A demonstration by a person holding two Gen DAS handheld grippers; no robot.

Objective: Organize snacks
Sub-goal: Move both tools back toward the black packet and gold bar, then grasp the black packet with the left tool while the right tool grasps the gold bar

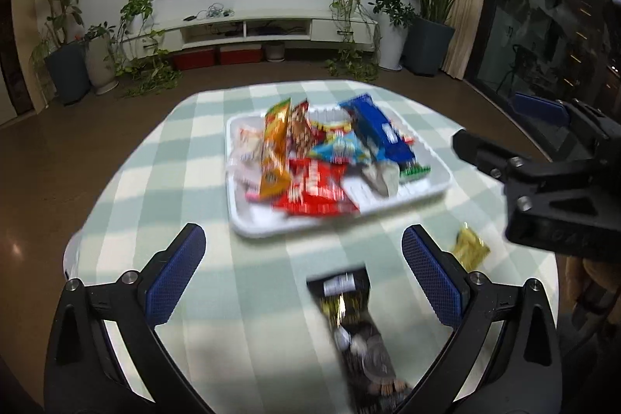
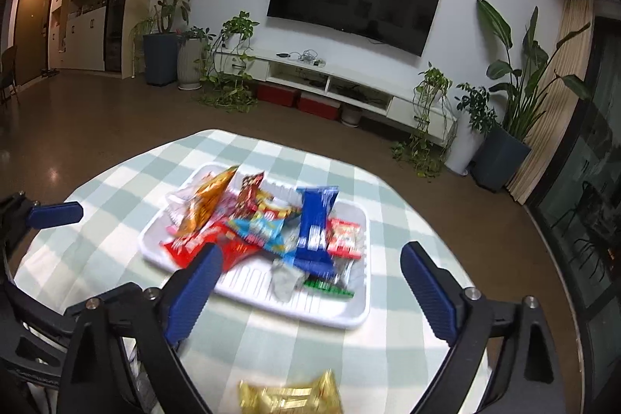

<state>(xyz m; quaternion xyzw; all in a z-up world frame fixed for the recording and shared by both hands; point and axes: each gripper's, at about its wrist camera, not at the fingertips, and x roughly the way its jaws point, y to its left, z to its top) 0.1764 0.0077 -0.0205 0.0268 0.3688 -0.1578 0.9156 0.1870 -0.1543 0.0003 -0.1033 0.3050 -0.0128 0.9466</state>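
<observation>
in our left wrist view, the left gripper (image 1: pixel 302 282) stands spread wide with nothing between its blue ribbed pads. a long black snack packet (image 1: pixel 359 336) lies on the green-and-white checked tablecloth (image 1: pixel 233 336) just below and between the fingers, its long axis running roughly along the way we point, slightly slanted toward the lower right. a small gold foil-wrapped candy (image 1: pixel 470 248) sits just outside our right finger, nearer the right gripper (image 1: pixel 500 138), which enters from the right edge with its fingers parted and empty. beyond both lies the white ribbed plastic tray (image 1: pixel 434 189), piled with crinkly glossy packets (all blurred): an orange bag (image 1: pixel 273 158), a red wrapper (image 1: pixel 314 189), a blue biscuit pack (image 1: pixel 378 130).

in our right wrist view, the right gripper (image 2: pixel 310 282) is likewise wide open and holds nothing. the gold candy (image 2: pixel 291 396) lies flat on the cloth directly beneath it, its long axis across the frame. the tray (image 2: pixel 330 313) is ahead. we judge the black packet falls to the left hand and the gold candy to the right, each to be carried forward to the tray.
</observation>
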